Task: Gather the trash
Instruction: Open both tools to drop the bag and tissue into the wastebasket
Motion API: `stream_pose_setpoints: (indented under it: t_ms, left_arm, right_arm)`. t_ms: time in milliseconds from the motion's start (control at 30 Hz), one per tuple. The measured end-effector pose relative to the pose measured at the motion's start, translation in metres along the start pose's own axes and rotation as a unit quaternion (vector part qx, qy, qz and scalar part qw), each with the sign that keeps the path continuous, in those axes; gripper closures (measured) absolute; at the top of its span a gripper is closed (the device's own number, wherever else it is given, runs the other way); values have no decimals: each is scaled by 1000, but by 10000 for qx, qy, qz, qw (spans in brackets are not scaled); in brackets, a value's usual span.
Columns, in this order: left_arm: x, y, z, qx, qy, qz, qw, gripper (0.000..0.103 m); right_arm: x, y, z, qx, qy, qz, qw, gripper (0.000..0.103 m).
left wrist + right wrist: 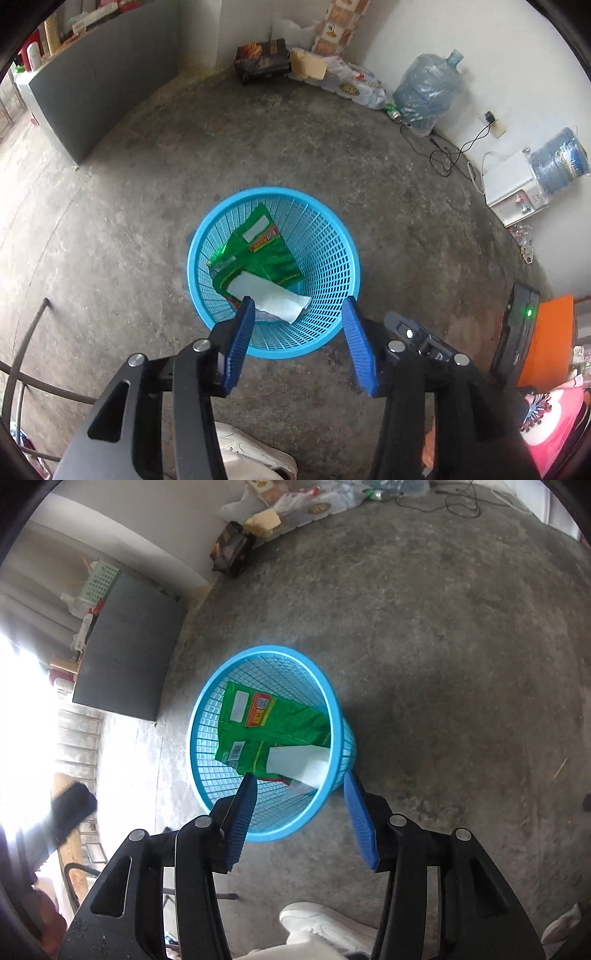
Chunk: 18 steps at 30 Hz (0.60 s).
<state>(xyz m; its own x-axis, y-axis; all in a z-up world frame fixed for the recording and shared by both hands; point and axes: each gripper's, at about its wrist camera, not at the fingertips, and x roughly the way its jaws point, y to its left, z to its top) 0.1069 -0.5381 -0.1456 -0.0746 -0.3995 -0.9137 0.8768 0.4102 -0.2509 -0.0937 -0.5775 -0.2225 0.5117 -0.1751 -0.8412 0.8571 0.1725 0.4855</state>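
Observation:
A blue mesh waste basket (332,254) stands on the concrete floor, and it also shows in the right wrist view (207,746). Inside it lie a green printed wrapper (269,254) (280,723) and a white paper piece (273,295) (299,764). My left gripper (299,306) is open and empty, hovering above the basket's near rim. My right gripper (299,782) is open and empty too, above the basket's near rim. The right gripper's body (417,336) shows beside the left one.
A dark grey cabinet (99,85) stands at the left. Boxes and bags (295,62), water jugs (428,92) and a white dispenser (517,192) with cables line the far wall. My white shoes (317,926) are below. An orange device (546,339) sits at right.

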Motion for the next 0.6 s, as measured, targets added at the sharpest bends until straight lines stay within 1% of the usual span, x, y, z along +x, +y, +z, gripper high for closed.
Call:
stream_pose_setpoints:
  t_ms: [100,167,200,333,467,600]
  left_arm:
    - [-27,-3,-3,-7,-152,-10,9999,53]
    - [-51,-6,-6,23,-320,-27,9995,52]
    - [-66,-6,-10,38,-440,-33,9990,50]
    - [-130,-8,-34,24,-940,6,9956,40]
    - [-197,0,-74,-10,-1437,119,9895,30]
    - [-258,26,-132,-225,-1925,355,9804,23]
  right_arm:
    - [-18,1,-5,-133,-153,61,9998,51]
    - [-35,6,-9,-307,-268,114,9991,48]
    - [-40,9,-9,-391,-309,175,9986,45]
    - [-74,31,-17,-861,-478,542,9937,37]
    - [-104,61,-31,-1445,-475,941,9839,32]
    - [-124,95,-50,-2062,-331,1255,9699,30]
